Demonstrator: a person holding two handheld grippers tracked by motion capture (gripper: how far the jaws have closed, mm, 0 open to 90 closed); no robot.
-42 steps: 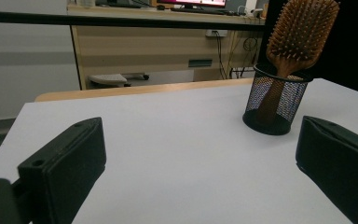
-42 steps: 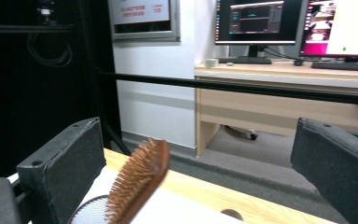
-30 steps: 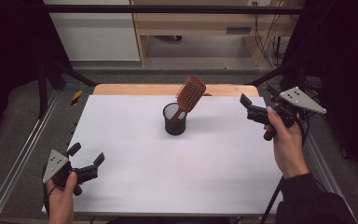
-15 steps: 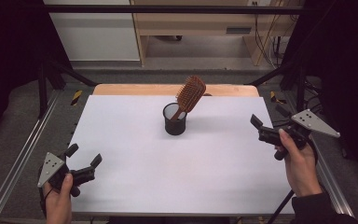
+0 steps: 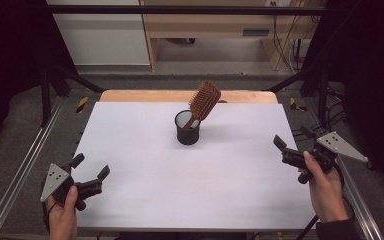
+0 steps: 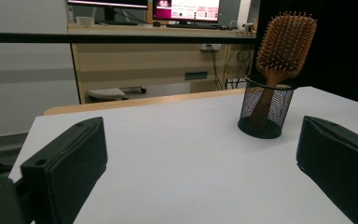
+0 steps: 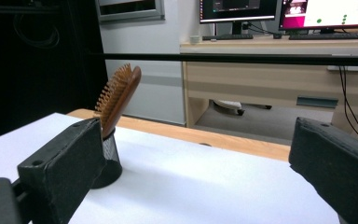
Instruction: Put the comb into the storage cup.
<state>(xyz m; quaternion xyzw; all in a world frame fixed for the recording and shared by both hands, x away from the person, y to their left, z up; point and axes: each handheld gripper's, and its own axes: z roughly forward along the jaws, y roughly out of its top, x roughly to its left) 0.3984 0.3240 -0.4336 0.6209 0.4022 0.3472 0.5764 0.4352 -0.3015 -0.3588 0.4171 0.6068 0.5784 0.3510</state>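
A wooden paddle hairbrush (image 5: pixel 204 100) (image 6: pixel 286 42) (image 7: pixel 119 94) stands handle-down in a black mesh cup (image 5: pixel 188 127) (image 6: pixel 265 108) (image 7: pixel 108 161) at the middle back of the white table (image 5: pixel 190 175). Its head leans to the right over the rim. My left gripper (image 5: pixel 90 168) (image 6: pixel 200 158) is open at the front left corner, low over the table, with nothing between its jaws. Open too, my right gripper (image 5: pixel 291 144) (image 7: pixel 196 172) hovers at the right edge and points toward the cup, jaws empty.
A bare wooden strip (image 5: pixel 180 95) runs along the table's far edge. Metal rails (image 5: pixel 20 175) flank both sides. Beyond the table stand a wooden desk (image 6: pixel 168 56) with monitors (image 7: pixel 279 11) and a black crossbar (image 5: pixel 180 10).
My right gripper has drawn back from the far right toward the near right edge and dropped lower. The left gripper shifted slightly outward. Brush and cup stay still.
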